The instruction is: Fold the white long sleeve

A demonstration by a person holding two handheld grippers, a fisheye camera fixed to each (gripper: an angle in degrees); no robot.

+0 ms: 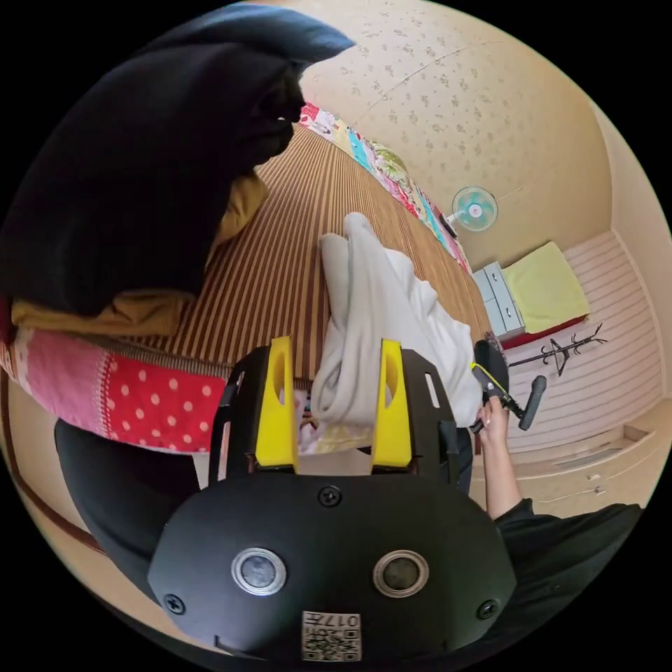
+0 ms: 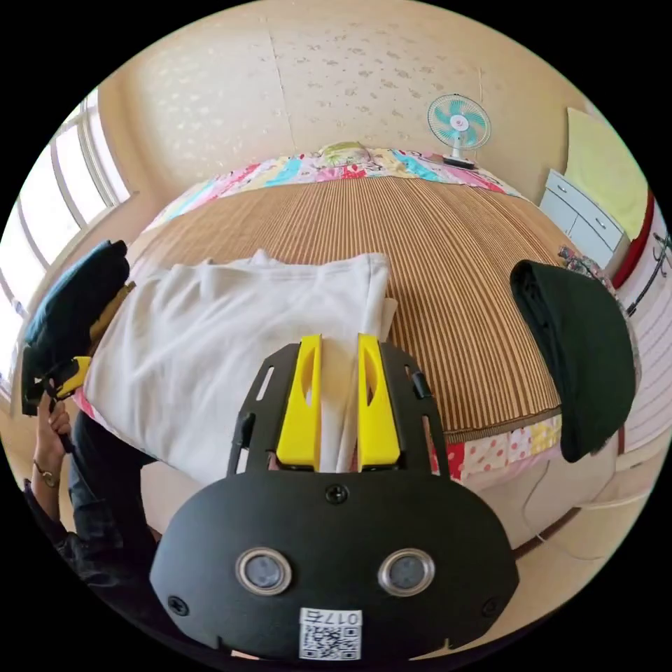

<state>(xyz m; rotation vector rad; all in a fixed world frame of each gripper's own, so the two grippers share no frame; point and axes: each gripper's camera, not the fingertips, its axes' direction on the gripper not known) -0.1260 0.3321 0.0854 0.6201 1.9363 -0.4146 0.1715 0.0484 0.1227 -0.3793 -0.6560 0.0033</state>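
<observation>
White long sleeve (image 2: 231, 336) pinched by right tool (image 2: 339, 402).

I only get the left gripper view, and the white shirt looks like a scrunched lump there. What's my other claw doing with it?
Observer: In the right gripper view, the right claw has its yellow jaws nearly together, pinching a folded edge of the white long sleeve shirt.
Operator: Is the shirt all bunched up on that side too?
Observer: No. From there it spreads out wide and fairly smooth over the near edge of the brown striped bed mat.
Operator: Is there anything else on the bed I'm missing?
Observer: Yes, a black cloth garment hangs over the mat's near corner, apart from the shirt.
</observation>
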